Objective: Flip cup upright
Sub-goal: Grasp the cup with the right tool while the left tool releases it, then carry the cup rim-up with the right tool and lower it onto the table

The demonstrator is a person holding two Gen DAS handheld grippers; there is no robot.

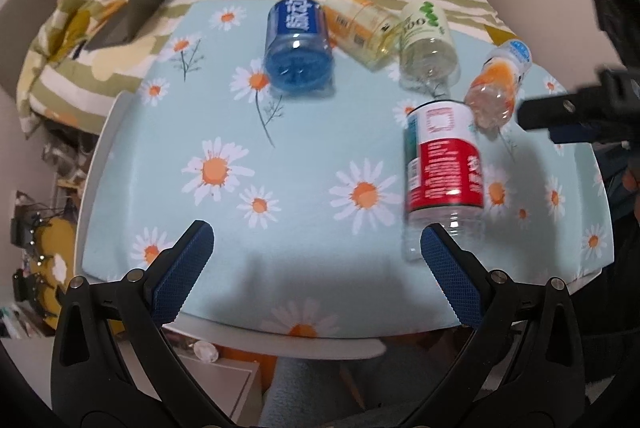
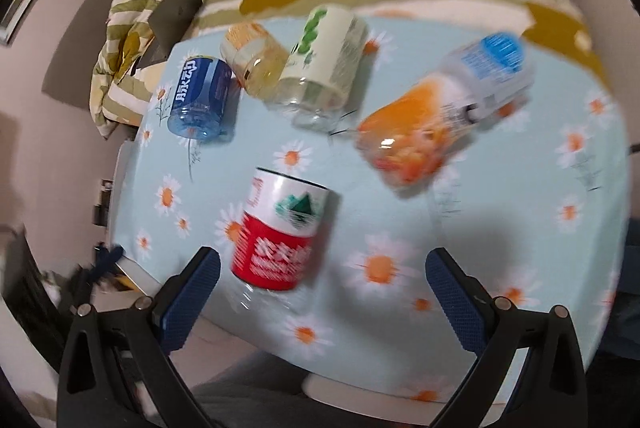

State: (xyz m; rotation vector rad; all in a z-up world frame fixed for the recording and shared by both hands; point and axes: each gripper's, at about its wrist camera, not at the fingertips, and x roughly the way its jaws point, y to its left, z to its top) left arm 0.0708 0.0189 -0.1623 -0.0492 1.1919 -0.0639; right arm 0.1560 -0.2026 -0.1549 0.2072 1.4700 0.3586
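Cups, five in all, lie on their sides on the daisy-print tablecloth (image 1: 224, 116): blue cup (image 1: 298, 48), yellow cup (image 1: 360, 28), green-print cup (image 1: 428, 40), orange cup (image 1: 498, 84) and, nearest me, red-and-white cup (image 1: 442, 168). My left gripper (image 1: 316, 248) hovers with jaws wide apart, its right pad (image 1: 448, 268) just beside the red-and-white cup's clear base. My right gripper (image 2: 322, 276) is likewise spread and empty above the same cup (image 2: 280, 232).
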